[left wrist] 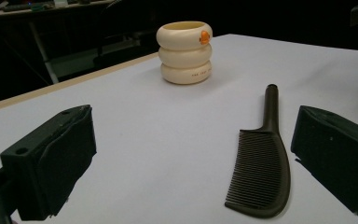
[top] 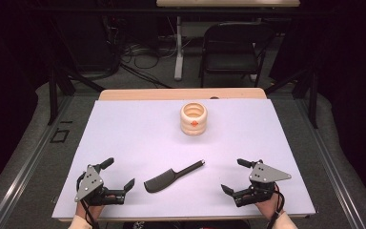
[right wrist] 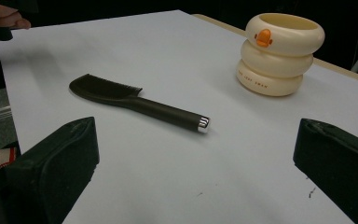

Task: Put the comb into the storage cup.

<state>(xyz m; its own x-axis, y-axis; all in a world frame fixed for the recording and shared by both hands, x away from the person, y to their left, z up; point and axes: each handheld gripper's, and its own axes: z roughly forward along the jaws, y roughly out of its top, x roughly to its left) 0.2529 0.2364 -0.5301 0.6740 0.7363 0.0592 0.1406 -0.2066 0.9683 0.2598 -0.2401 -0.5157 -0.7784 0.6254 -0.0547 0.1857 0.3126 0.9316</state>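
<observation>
A dark comb (top: 171,176) lies flat on the white table (top: 138,129), its handle pointing up and to the right. Behind it stands a cream ribbed cup (top: 194,119) with an orange duck mark, upright and hollow. My left gripper (top: 119,173) rests near the front left edge, open and holding nothing. My right gripper (top: 235,175) rests near the front right edge, open and holding nothing too. The comb (left wrist: 263,172) lies just ahead of the left jaws, toward the right one. In the right gripper view the comb (right wrist: 135,102) lies ahead on the left and the cup (right wrist: 278,52) at the far right.
Beyond the far edge of the table a black chair (top: 232,47) and a white table leg (top: 178,45) stand on the floor among cables. A person's hand (right wrist: 2,17) with the other gripper shows at the top left of the right gripper view.
</observation>
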